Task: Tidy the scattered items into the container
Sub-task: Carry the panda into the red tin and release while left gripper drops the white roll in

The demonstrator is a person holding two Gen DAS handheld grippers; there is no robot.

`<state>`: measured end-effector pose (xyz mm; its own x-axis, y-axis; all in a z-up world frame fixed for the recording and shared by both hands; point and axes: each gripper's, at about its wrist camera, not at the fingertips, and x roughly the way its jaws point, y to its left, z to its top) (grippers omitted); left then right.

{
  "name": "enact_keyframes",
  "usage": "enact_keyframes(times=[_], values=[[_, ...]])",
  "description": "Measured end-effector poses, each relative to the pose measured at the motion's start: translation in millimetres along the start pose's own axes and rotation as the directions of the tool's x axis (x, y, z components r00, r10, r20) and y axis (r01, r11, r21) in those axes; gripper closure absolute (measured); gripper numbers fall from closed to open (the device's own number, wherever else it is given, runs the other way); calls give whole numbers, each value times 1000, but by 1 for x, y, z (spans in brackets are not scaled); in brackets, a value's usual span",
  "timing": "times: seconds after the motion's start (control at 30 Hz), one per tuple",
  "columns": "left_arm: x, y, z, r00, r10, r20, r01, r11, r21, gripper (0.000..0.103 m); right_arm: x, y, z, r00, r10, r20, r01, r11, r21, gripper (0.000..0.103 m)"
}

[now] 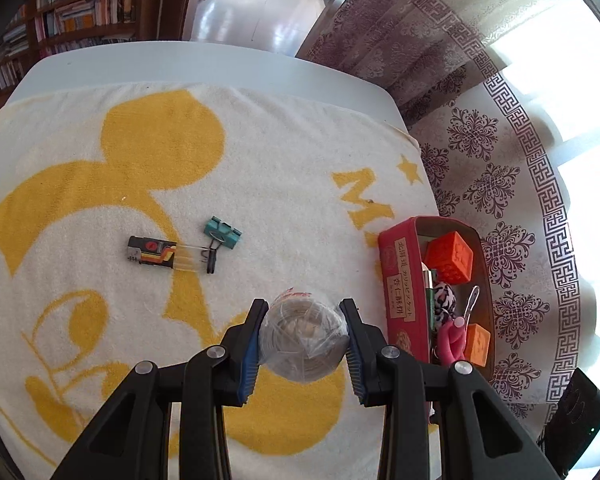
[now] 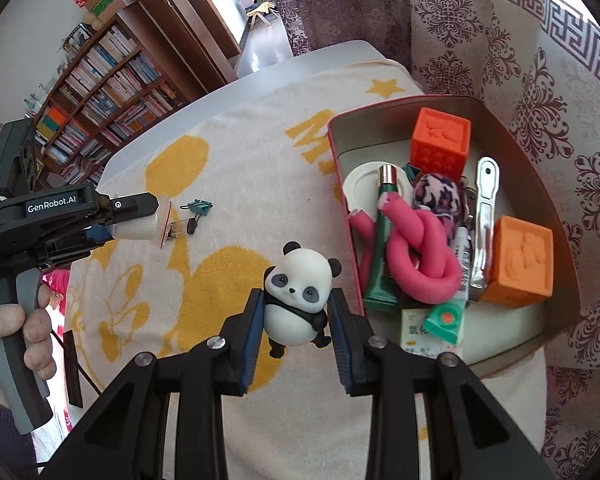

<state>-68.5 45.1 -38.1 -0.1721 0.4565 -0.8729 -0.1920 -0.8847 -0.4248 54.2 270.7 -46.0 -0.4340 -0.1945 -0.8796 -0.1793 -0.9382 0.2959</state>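
My left gripper (image 1: 303, 312) is shut on a bagged coil of pale wire (image 1: 303, 338), held above the towel left of the red tin (image 1: 396, 276). It also shows in the right wrist view (image 2: 156, 216). My right gripper (image 2: 296, 308) is shut on a panda figurine (image 2: 298, 294), just left of the red tin (image 2: 556, 216). A lighter (image 1: 162, 258) and a teal binder clip (image 1: 222, 234) lie on the towel.
The tin holds two orange cubes (image 2: 440, 142), a pink knotted rope (image 2: 416, 256), a green tube (image 2: 382, 248), a metal clip (image 2: 485, 216) and small packets. The white and yellow towel (image 1: 260, 168) covers the table. Patterned curtains (image 1: 500, 184) hang to the right.
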Motion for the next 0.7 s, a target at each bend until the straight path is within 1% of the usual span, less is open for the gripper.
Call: enact_keyframes(times=[0.13,0.27,0.47,0.6,0.7], values=[[0,-34,-16,1000,-13,-3,13,999,43,65,-17,-42,-10,999,-42,14,41,998,52,68],[-1,-59,-29,1000,-17,1,16,997,70,65,-25,-72,-14,997,-71,22,70,995,70,68],[-5,-80,-48,1000,-12,16,11,997,74,65,-16,-89,-15,996,-84,17,84,996,13,68],[-7,-87,-57,1000,-1,28,0,998,61,65,-2,-97,-13,997,-78,-9,77,997,-22,68],[-8,-89,-63,999,2,34,-3,999,43,65,1,-102,-14,998,-65,-23,64,997,-48,67]])
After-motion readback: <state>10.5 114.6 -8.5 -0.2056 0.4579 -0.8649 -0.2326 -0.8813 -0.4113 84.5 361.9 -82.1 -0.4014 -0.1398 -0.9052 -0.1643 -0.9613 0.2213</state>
